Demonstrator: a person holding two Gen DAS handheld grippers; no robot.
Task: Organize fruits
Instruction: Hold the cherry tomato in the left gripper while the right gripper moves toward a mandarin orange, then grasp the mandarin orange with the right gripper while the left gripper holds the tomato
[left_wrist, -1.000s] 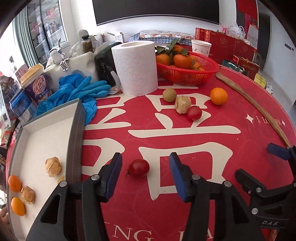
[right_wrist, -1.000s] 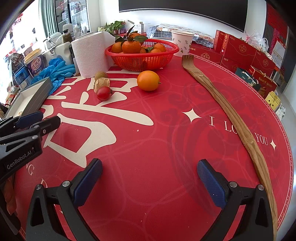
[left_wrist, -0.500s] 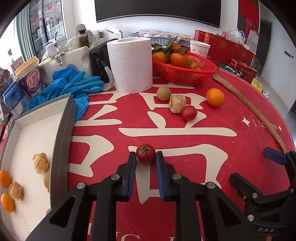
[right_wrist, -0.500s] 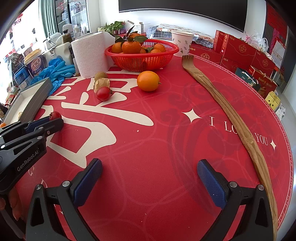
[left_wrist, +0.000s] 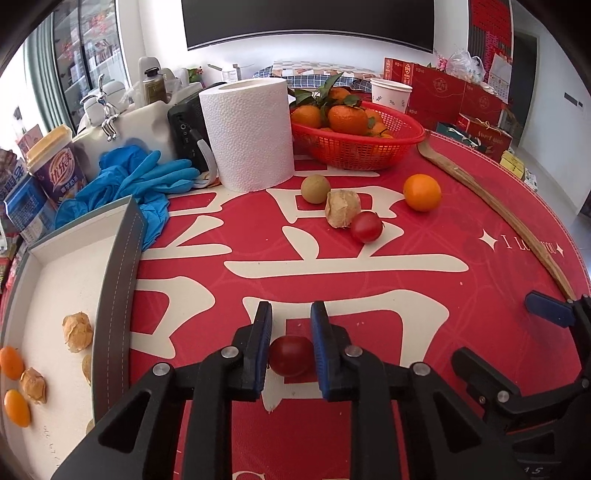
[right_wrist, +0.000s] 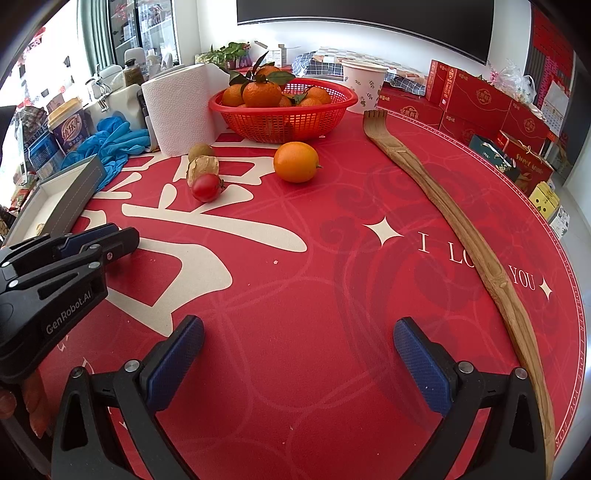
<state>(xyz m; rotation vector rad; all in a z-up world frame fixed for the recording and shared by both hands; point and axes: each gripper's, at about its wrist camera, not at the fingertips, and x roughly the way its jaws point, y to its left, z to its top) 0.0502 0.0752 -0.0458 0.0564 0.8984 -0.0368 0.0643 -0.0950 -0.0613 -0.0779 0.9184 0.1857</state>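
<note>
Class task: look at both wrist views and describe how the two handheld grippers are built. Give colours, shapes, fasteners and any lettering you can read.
Both the left gripper and the right gripper are matte black plastic frames with triangular cut-outs and silver round screw heads at the joints. Their jaws carry flat blue pads with a fine cross-hatched texture. The right wrist view shows white "GenRobot.AI" lettering on the left gripper's side. No cables show.

black plastic gripper (left_wrist: 290, 317) frames, blue ribbed pads (right_wrist: 421, 356), silver screws, white "genrobot.ai" lettering

Home: fruit basket (right_wrist: 282, 110), gift boxes (right_wrist: 472, 92)
</note>
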